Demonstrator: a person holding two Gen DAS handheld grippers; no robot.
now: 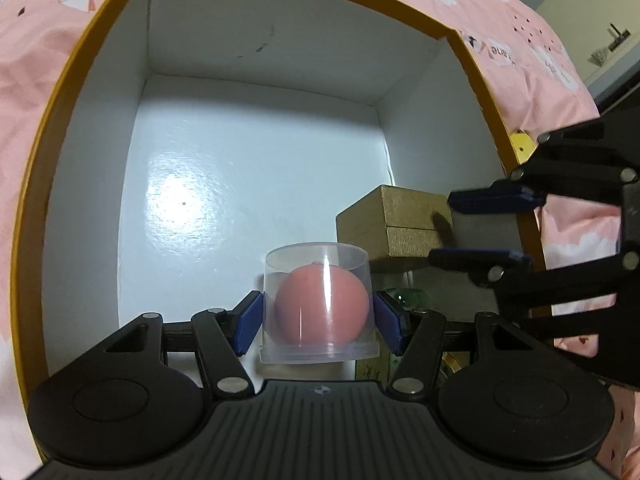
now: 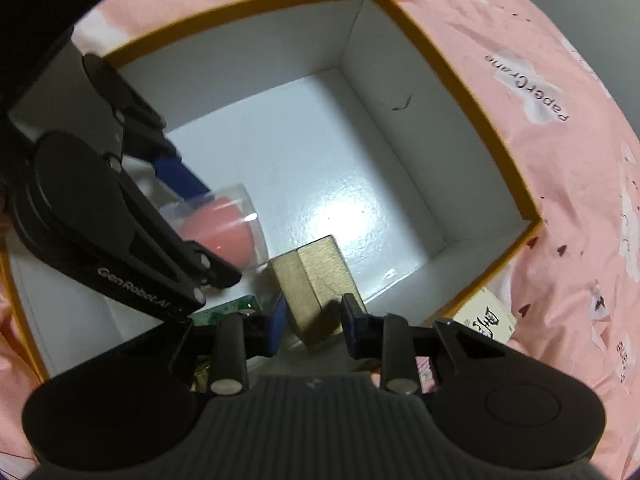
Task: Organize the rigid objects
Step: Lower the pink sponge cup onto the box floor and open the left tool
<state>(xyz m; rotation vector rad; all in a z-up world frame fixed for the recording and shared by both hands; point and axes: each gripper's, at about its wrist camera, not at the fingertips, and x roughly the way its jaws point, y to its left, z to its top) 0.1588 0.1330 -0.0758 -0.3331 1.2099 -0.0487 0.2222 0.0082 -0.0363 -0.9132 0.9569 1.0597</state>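
Note:
My left gripper (image 1: 319, 322) is shut on a clear plastic case holding a pink ball (image 1: 320, 304) and holds it inside the white box with an orange rim (image 1: 224, 184). The case also shows in the right wrist view (image 2: 224, 232). A gold cardboard box (image 1: 394, 222) stands on the white box's floor by its right wall. My right gripper (image 2: 314, 324) is open, its blue pads either side of the gold box (image 2: 320, 280) with gaps. It shows in the left wrist view (image 1: 460, 232) at the right.
The box sits on a pink patterned bedsheet (image 2: 560, 128). A green circuit board (image 2: 224, 312) and a green glassy object (image 1: 406, 298) lie in the near corner. A printed card (image 2: 490, 318) lies outside the box's right wall. A yellow object (image 1: 522, 144) lies outside the rim.

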